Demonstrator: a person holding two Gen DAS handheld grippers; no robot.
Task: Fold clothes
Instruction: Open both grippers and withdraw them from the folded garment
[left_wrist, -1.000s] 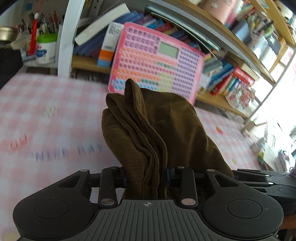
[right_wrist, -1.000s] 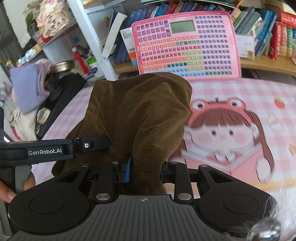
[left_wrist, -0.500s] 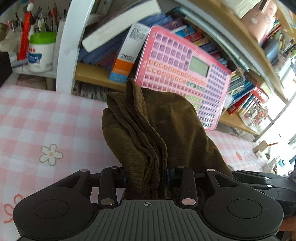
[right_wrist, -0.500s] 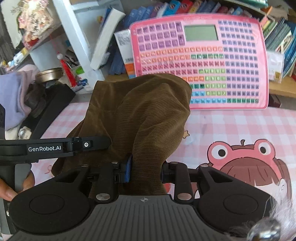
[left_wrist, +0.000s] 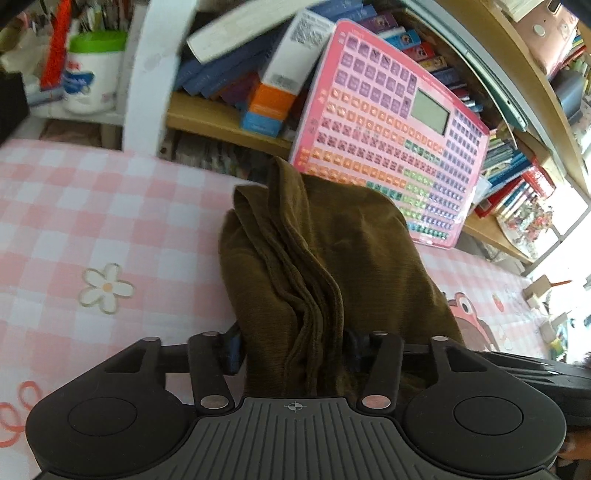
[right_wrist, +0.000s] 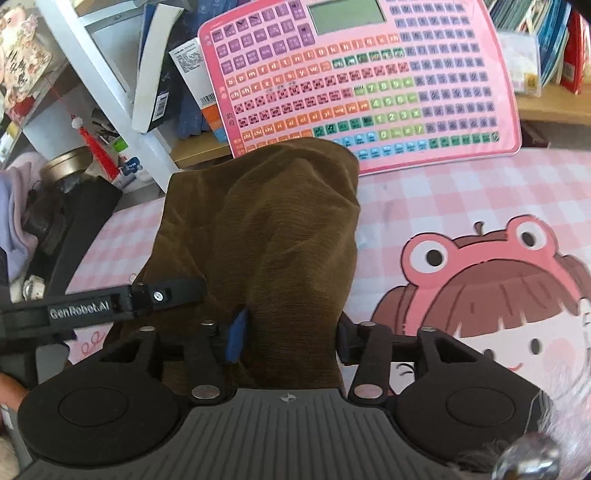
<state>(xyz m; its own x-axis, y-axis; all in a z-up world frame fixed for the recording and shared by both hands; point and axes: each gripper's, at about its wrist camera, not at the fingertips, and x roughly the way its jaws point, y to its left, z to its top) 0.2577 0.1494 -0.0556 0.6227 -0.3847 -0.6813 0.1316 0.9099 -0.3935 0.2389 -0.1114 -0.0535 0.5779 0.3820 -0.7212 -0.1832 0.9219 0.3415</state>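
A brown ribbed garment (left_wrist: 332, 240), folded into a thick bundle, lies on the pink checked tablecloth (left_wrist: 92, 221) close to the shelf. My left gripper (left_wrist: 293, 347) straddles its layered left edge. The jaws are opening and the cloth sits loosely between them. In the right wrist view the same garment (right_wrist: 266, 221) bulges up between the fingers of my right gripper (right_wrist: 290, 332), whose jaws are opening too, with the blue pad standing off the cloth. The left gripper's body (right_wrist: 92, 306) shows beside it on the left.
A pink toy keyboard tablet (right_wrist: 362, 81) leans against the wooden bookshelf (left_wrist: 221, 118) just behind the garment. A white shelf post (left_wrist: 155, 66) and a green-lidded tub (left_wrist: 92, 74) stand at the back left. A frog cartoon (right_wrist: 480, 277) is printed on the tablecloth to the right.
Both grippers have carried the garment toward the shelf and down onto the table. Both pairs of jaws now stand wider around the cloth than before.
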